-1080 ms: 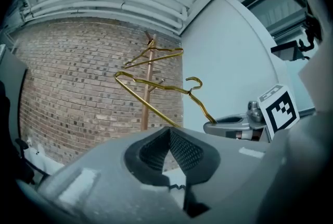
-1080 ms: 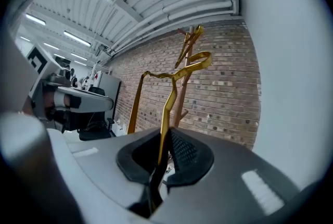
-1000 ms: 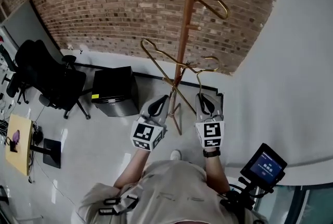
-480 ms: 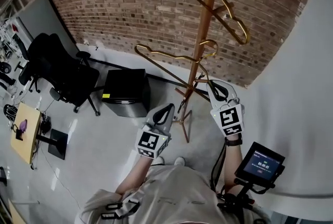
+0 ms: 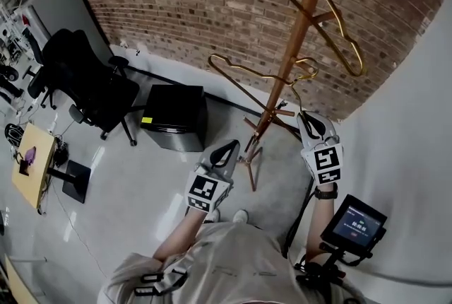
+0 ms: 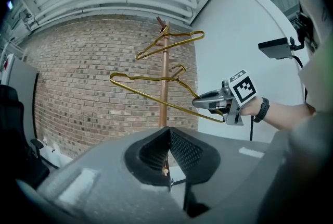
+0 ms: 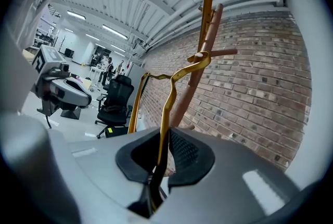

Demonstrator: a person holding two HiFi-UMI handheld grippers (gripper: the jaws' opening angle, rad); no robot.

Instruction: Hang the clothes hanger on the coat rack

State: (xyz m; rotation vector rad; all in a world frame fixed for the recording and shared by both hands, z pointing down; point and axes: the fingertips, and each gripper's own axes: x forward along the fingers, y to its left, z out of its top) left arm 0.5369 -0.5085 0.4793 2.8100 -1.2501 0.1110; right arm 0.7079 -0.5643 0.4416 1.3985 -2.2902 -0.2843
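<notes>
A gold wire hanger hangs by its hook on a side peg of the copper coat rack pole. My right gripper, right of the pole, still has the hanger's wire between its jaws, which are opening. The left gripper view shows this gripper at the hanger's low end. My left gripper is shut and empty, below and left of the pole, apart from the hanger. A second gold hanger hangs higher on the rack.
The brick wall stands behind the rack and a white wall is close on the right. A black office chair and a black cabinet stand to the left. A small screen sits by my right forearm.
My right gripper has swung with the hanger's end from in front of the pole to its right side. The hook now sits at the peg. My left gripper has dropped back a little.
</notes>
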